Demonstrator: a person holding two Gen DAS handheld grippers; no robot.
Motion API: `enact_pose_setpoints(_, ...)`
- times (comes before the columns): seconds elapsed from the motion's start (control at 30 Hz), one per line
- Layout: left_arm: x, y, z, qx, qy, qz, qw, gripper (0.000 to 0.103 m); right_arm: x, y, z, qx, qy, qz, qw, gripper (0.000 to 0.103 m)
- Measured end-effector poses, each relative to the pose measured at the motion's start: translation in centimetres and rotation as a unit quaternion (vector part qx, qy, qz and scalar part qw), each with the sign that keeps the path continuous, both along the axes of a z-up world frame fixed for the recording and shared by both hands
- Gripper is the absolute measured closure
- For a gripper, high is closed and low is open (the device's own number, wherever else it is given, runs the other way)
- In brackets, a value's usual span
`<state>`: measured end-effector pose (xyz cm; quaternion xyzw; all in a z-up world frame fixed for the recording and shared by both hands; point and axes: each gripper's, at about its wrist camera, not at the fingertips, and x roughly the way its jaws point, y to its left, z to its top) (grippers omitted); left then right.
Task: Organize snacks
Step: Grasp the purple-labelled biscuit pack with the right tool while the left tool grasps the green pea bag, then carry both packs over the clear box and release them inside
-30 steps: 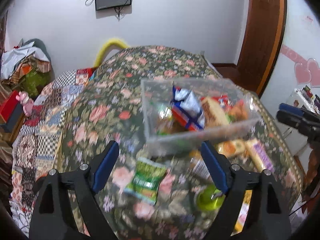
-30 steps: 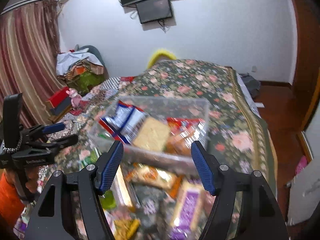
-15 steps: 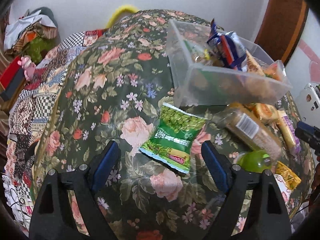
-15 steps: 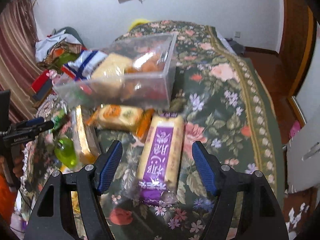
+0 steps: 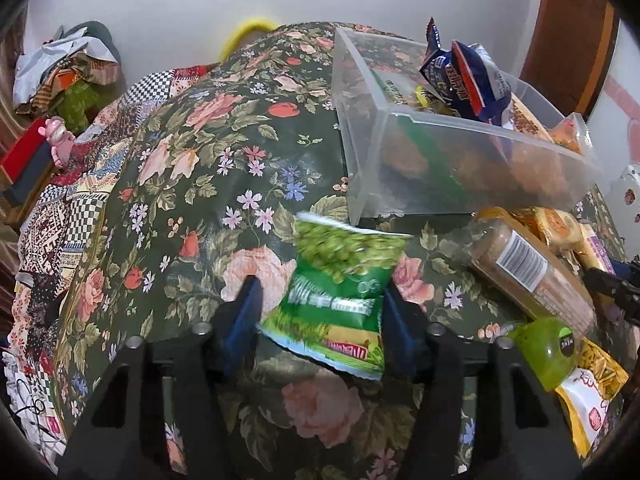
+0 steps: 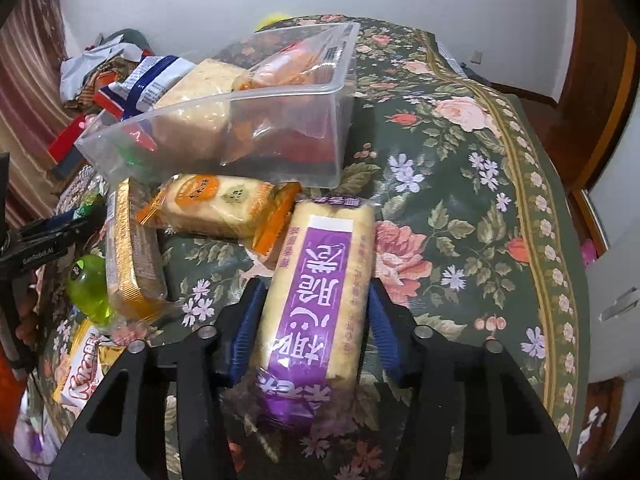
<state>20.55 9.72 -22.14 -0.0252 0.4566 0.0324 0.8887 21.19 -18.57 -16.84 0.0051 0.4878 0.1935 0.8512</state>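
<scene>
A clear plastic bin (image 5: 460, 160) (image 6: 240, 120) with several snack packs stands on the floral tablecloth. My left gripper (image 5: 322, 308) has its blue pads against both sides of a green pea snack bag (image 5: 340, 296) lying in front of the bin. My right gripper (image 6: 314, 312) has its pads against both sides of a long purple cracker pack (image 6: 320, 304) lying in front of the bin. Between them lie a brown cracker sleeve (image 5: 528, 276) (image 6: 132, 264), an orange-and-cream pack (image 6: 216, 204), a green jelly cup (image 5: 548, 352) (image 6: 86, 284) and a yellow snack bag (image 5: 592, 396).
The tablecloth (image 6: 460, 208) drops off at its gold border on the right. Clutter, red boxes (image 5: 24, 156) and a pink toy (image 5: 58, 140) lie beyond the table's left side. A wooden door (image 5: 572, 32) is at far right.
Both grippers dropped toward the table and moved in. The left closed around the green bag, the right around the purple pack.
</scene>
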Motion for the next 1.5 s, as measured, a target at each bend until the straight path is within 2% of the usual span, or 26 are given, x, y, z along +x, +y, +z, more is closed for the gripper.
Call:
enact_pose_setpoints(0.07, -0.4, -0.1, 0.2, 0.0, 0.0, -0.003, 1.0, 0.061, -0.1, -0.5, 0.1, 0.009, 0.002, -0.005, 1.0, 0.059)
enact_pose_setpoints(0.2, -1.4, -0.4, 0.7, 0.006, 0.003, -0.011, 0.9999, 0.065, -0.6, -1.1, 0.4, 0.021, 0.004, -0.009, 1.0, 0.059)
enact_pose_setpoints(0.47, -3.7, -0.5, 3.0, -0.005, -0.011, -0.012, 0.9999, 0.065, -2.3, -2.6, 2.7, 0.044, -0.016, -0.025, 0.999, 0.059)
enact_pose_setpoints(0.8, -4.5, -1.1, 8.3, -0.009, -0.068, -0.013, 0.9976, 0.065, -3.0, -2.8, 7.3, 0.077, -0.072, -0.024, 0.994, 0.059)
enact_pose_setpoints(1.1, -2.4, -1.9, 12.1, -0.021, -0.109, -0.026, 0.9935, 0.065, -1.6, -1.6, 10.1, 0.086, -0.116, -0.012, 0.989, 0.059)
enact_pose_setpoints(1.5, 3.5, -2.9, 12.1, -0.018, -0.103, -0.03, 0.994, 0.065, 2.5, 1.1, 11.1, 0.093, -0.144, 0.008, 0.985, 0.059)
